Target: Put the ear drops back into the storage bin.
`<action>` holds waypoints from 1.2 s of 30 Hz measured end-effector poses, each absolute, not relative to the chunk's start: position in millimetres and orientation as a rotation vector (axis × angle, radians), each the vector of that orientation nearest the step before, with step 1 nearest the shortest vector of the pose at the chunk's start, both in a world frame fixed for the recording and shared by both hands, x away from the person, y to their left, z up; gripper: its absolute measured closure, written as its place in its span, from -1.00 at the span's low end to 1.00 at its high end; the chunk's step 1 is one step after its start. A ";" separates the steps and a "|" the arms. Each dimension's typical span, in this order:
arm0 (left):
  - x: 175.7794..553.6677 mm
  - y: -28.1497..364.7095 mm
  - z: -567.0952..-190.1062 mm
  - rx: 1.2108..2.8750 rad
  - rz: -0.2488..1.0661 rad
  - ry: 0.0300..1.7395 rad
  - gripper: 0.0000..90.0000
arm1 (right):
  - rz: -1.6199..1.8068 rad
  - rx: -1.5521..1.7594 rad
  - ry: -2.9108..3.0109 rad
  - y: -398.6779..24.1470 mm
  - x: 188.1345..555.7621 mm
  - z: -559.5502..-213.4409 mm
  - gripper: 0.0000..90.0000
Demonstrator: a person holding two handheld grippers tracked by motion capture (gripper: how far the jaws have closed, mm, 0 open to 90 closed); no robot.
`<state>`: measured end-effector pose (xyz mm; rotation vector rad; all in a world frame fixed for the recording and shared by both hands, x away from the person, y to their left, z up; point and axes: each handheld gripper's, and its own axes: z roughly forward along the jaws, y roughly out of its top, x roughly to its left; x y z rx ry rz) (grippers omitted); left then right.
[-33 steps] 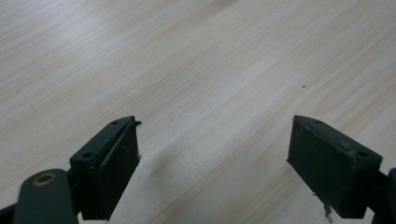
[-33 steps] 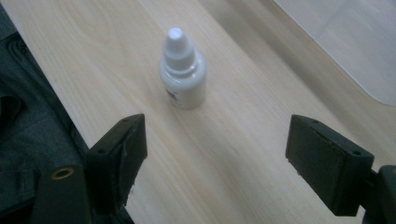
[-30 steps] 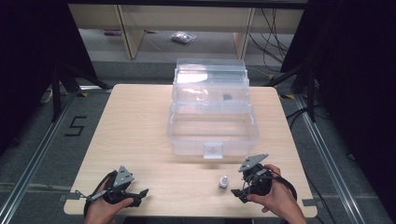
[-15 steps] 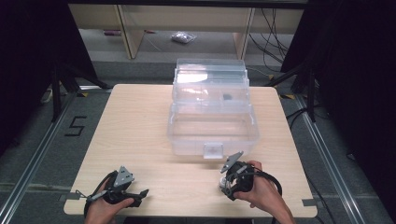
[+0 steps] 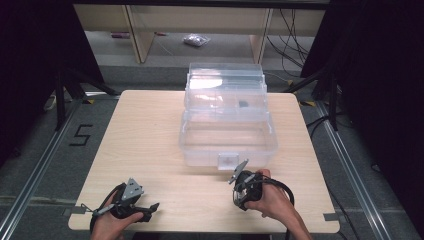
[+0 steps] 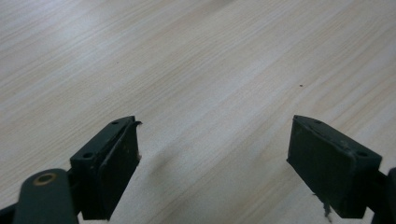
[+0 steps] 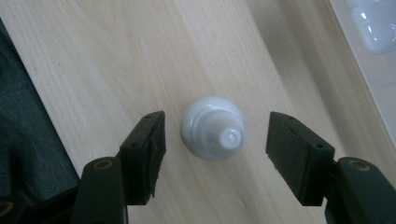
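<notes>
A small white bottle (image 7: 213,127) stands upright on the wooden table, seen from above in the right gripper view. My right gripper (image 7: 215,149) hangs over it, open, one jaw on each side of the bottle and neither touching it. In the high view the right gripper (image 5: 245,189) sits just in front of the clear plastic box (image 5: 227,131) and hides the bottle. My left gripper (image 5: 145,210) rests near the table's front left edge. It is open, and the left gripper (image 6: 212,163) has bare wood between its jaws.
The clear box with its lid raised stands at the middle back of the table (image 5: 145,135); its white latch (image 5: 226,161) faces the front. Its pale corner (image 7: 373,28) shows at the upper right of the right gripper view. Dark floor (image 7: 18,116) lies beyond the table edge.
My right gripper has moved left and toward the box, coming down over the small white bottle, which it now covers in the high view. The left gripper has stayed put.
</notes>
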<state>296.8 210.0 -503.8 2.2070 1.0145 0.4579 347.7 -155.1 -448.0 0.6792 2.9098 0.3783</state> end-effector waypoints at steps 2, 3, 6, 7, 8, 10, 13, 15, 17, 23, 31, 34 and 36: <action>297.1 210.1 -503.7 2.208 0.457 1.013 -0.64 | 0.364 0.675 2.915 -153.9 348.5 -448.9 -0.10; 296.9 210.3 -503.6 2.207 0.449 1.012 -0.64 | 0.355 0.662 2.927 -152.6 350.1 -450.3 -0.07; 296.9 210.2 -503.9 2.205 0.458 1.014 -0.64 | 0.331 0.670 2.927 -150.7 350.8 -451.6 -0.05; 297.0 210.4 -503.3 2.202 0.462 1.013 -0.64 | 0.318 0.652 2.949 -149.6 352.6 -452.4 -0.02; 297.0 210.4 -503.3 2.202 0.462 1.013 -0.64 | 0.315 0.657 2.948 -148.9 352.8 -453.3 0.00; 296.8 210.4 -503.0 2.200 0.464 1.010 -0.64 | 0.290 0.675 2.954 -148.6 353.9 -454.9 0.04; 297.0 210.3 -503.0 2.197 0.467 1.011 -0.64 | 0.298 0.682 2.952 -149.1 355.3 -457.2 0.11; 296.1 209.5 -502.6 2.174 0.464 1.016 -0.64 | 0.293 0.673 2.961 -148.4 356.2 -458.1 0.16; 296.0 208.8 -503.0 2.157 0.461 1.023 -0.63 | 0.306 0.662 2.964 -148.0 356.3 -458.2 0.20; 296.2 208.8 -503.4 2.154 0.459 1.024 -0.62 | 0.303 0.600 2.970 -145.7 356.5 -457.8 0.33; 296.7 210.3 -503.0 2.175 0.457 1.017 -0.62 | 0.276 0.640 2.927 -148.5 354.4 -445.2 0.34; 297.6 210.1 -503.7 2.178 0.476 1.026 -0.62 | 0.302 0.610 2.938 -149.1 357.0 -438.5 0.33; 297.1 210.2 -503.7 2.168 0.468 1.026 -0.62 | 0.302 0.641 2.930 -148.2 357.7 -435.4 0.34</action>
